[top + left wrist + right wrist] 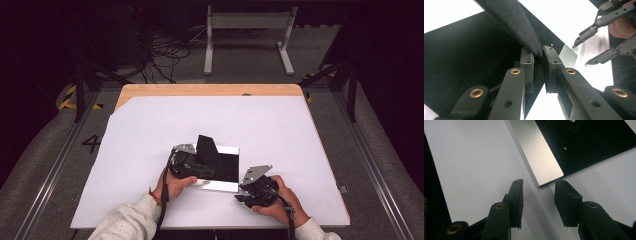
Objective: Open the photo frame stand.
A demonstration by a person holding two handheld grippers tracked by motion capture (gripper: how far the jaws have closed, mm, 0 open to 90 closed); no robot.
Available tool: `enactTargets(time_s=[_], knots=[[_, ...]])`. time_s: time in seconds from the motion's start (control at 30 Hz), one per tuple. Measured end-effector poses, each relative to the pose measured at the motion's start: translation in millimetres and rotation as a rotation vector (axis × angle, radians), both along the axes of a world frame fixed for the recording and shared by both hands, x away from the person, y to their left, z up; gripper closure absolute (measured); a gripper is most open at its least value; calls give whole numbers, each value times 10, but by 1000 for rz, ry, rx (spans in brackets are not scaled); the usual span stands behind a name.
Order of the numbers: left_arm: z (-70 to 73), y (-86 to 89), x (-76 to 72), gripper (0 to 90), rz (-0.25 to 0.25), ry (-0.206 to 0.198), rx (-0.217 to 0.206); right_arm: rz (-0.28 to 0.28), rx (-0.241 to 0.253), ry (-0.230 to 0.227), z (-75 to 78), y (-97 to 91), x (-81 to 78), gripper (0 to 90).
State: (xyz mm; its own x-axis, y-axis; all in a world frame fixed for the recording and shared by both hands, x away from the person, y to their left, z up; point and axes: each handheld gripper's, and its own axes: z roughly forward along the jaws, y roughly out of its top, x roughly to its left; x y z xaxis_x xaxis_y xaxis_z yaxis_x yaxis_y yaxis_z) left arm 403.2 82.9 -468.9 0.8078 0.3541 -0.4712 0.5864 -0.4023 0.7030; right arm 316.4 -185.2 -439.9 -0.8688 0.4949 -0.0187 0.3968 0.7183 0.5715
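Work item: I see a flat black folder (222, 167) with a silver edge strip (537, 157) lying on the white sheet (150, 150) near the front middle of the bench (210, 90).
Flap: one black flap (207, 150) stands raised and tilted above the flat black panel.
Left claw (538, 56): pinched on the lower tip of the flap — the pads press it from both sides.
Right claw (538, 195): jaws apart, nothing between them; the tips sit just short of the strip's corner, not touching.
Handling, judged: I take the flap for thin card with a matte, felt-like face — light, stiff enough to stand, yet likely to crease if I bend it sharply. The matte face should grip well; the silver strip looks smooth and may slip.
Hold point: I keep the left claw near the flap's edge, and I would steady the flat panel at the strip's corner with the right claw.
Caution: pulling the flap hard may drag the whole item across the sheet.
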Motion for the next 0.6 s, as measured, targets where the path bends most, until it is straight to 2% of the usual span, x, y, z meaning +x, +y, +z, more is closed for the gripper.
enactTargets(time_s=[0.13, 0.27, 0.3, 0.33, 0.4, 0.47, 0.53, 0.6], knots=[[-1, 19, 2, 812, 8, 12, -13, -15, 10, -4, -16, -38, -9, 571], [17, 18, -6, 806, 6, -12, 12, -24, 17, -7, -24, -36, -14, 578], [31, 3, -15, 802, 8, -40, 38, -22, 17, -11, -26, -33, -11, 582], [31, 3, -15, 787, 8, -40, 38, -22, 17, -11, -26, -33, -11, 582], [58, -23, -43, 775, 7, -87, 105, -26, 19, -16, -31, -21, -12, 600], [70, -32, -55, 771, -1, -118, 125, -20, 13, -21, -26, -13, -14, 623], [110, -62, -92, 763, -9, -164, 180, -17, 3, -23, -20, 5, -16, 661], [123, -75, -112, 757, -11, -193, 201, -10, -9, -26, -14, 33, -13, 677]])
